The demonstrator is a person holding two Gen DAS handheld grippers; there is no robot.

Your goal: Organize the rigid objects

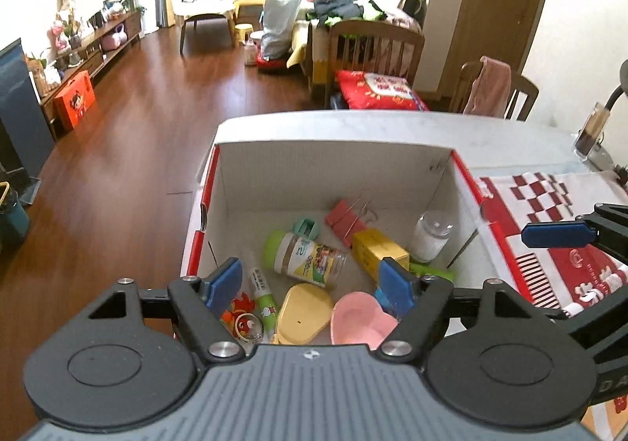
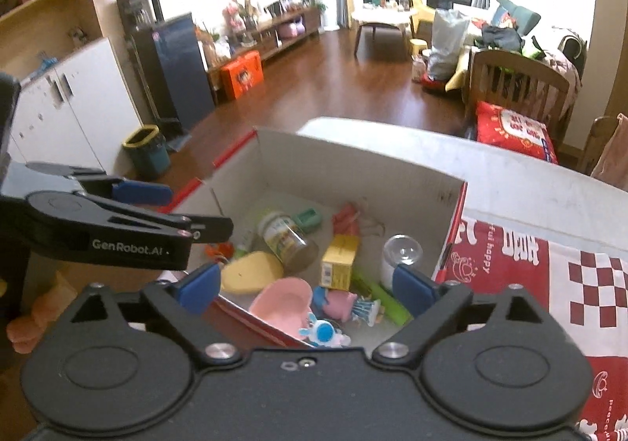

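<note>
A white-lined cardboard box [image 1: 333,166] with red outer sides stands on the table and holds several rigid items. Among them are a green-lidded jar [image 1: 304,258], a yellow carton [image 1: 378,250], a pink heart dish [image 1: 363,321], a yellow case [image 1: 304,307] and a clear jar [image 1: 431,235]. My left gripper [image 1: 310,280] hovers open over the box's near side, nothing between its blue pads. My right gripper [image 2: 308,286] hangs open above the same box [image 2: 353,174], over the pink dish [image 2: 282,301] and small toys [image 2: 325,333]. The left gripper [image 2: 188,211] shows at the left.
The white table top [image 1: 353,127] carries a red and white cloth [image 1: 549,205] right of the box. A phone on a stand [image 1: 590,130] sits at the far right. Wooden chairs [image 1: 373,48] stand beyond the table, and a bin [image 2: 147,150] stands on the floor.
</note>
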